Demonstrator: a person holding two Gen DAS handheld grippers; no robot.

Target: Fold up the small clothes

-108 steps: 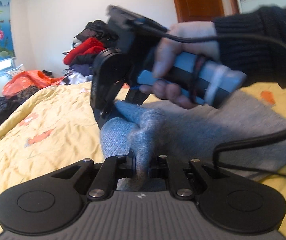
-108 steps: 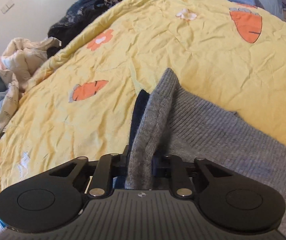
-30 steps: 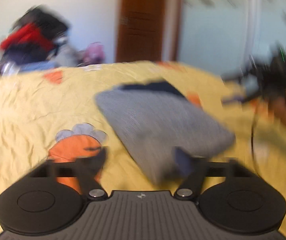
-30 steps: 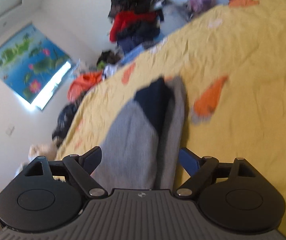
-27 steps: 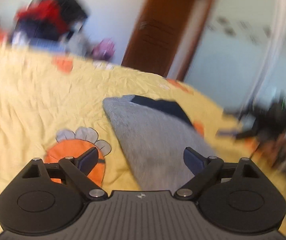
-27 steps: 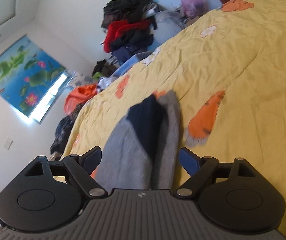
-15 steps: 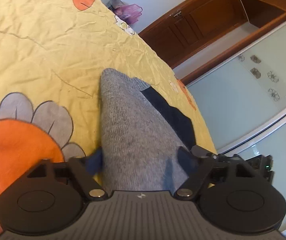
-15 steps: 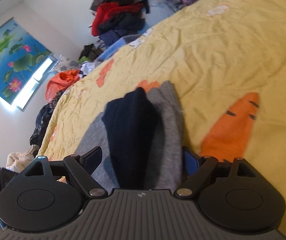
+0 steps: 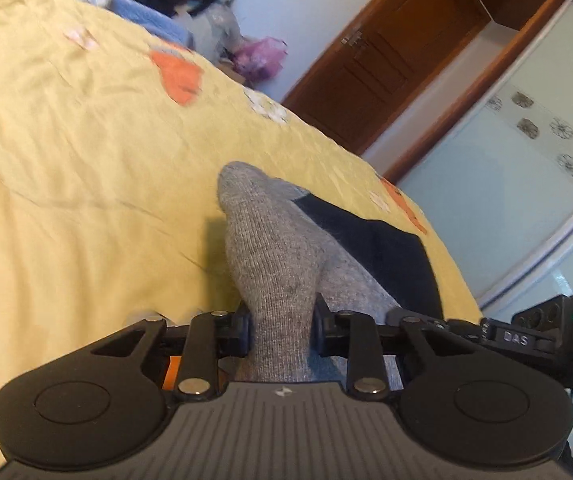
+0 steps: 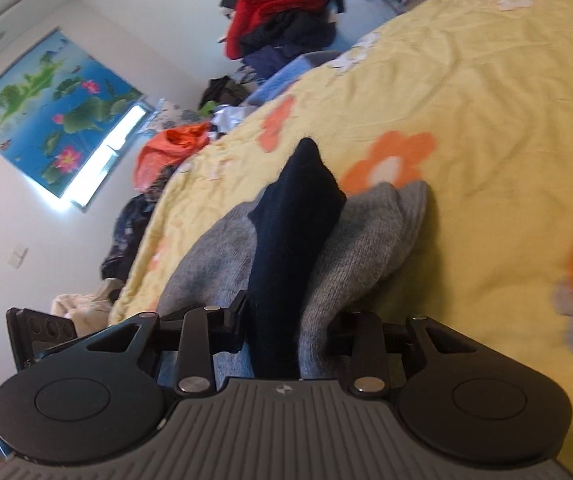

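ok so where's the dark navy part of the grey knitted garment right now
In the right wrist view the dark navy part stands up centrally between the closing right gripper pads, grey knit beside it, on the yellow floral bedspread.

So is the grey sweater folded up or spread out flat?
Folded: the grey sweater lies in stacked layers on the yellow bedspread, its navy part doubled over on top.

The sock [image 9: 274, 264] is a fuzzy grey knit with a darker navy knit part [image 10: 294, 220], the bedspread [image 9: 66, 140] is matt, creased yellow cloth, the door [image 9: 382, 64] is smooth brown wood, and each tool [image 9: 280, 324] [image 10: 286, 320] is matt black plastic with ribbed grey casing.
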